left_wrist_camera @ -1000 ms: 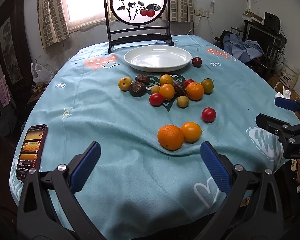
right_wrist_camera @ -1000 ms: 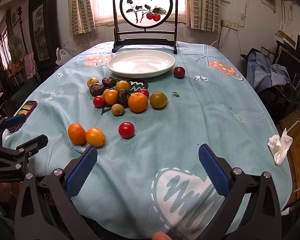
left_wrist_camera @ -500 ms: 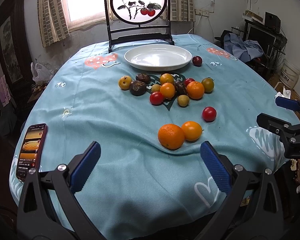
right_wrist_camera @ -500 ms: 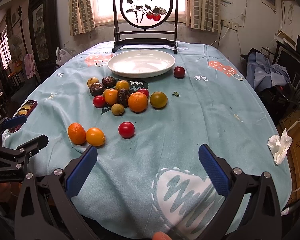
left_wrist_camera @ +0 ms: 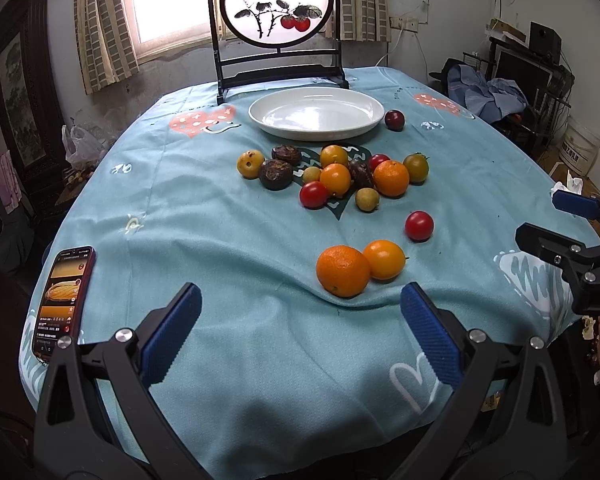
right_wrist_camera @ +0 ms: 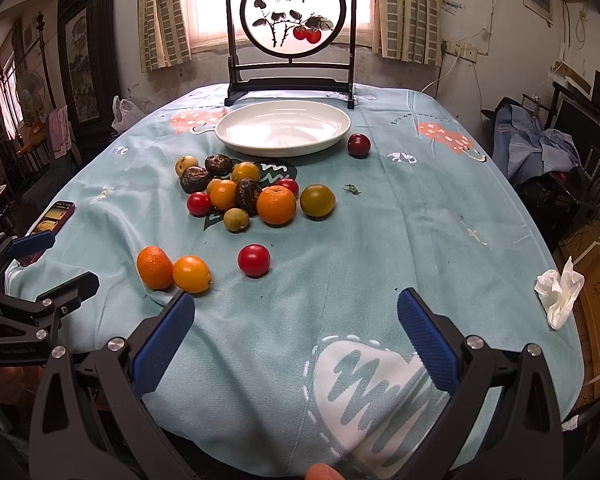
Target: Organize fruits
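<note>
An empty white plate (left_wrist_camera: 316, 114) (right_wrist_camera: 283, 128) sits at the far side of the table. In front of it lies a cluster of several fruits (left_wrist_camera: 336, 178) (right_wrist_camera: 240, 194): oranges, red tomatoes, dark brown and yellow-green ones. Nearer lie an orange (left_wrist_camera: 343, 271) (right_wrist_camera: 154, 267) touching a smaller orange fruit (left_wrist_camera: 385, 259) (right_wrist_camera: 192, 274), and a red tomato (left_wrist_camera: 419, 225) (right_wrist_camera: 253, 260). A dark red plum (left_wrist_camera: 394, 120) (right_wrist_camera: 359, 145) lies right of the plate. My left gripper (left_wrist_camera: 300, 332) is open and empty near the front edge. My right gripper (right_wrist_camera: 296, 340) is open and empty too.
A phone (left_wrist_camera: 62, 300) (right_wrist_camera: 52, 220) lies at the left edge of the blue tablecloth (left_wrist_camera: 220, 240). A round painted screen on a black stand (left_wrist_camera: 278, 20) stands behind the plate. A crumpled tissue (right_wrist_camera: 560, 296) lies beyond the table's right edge.
</note>
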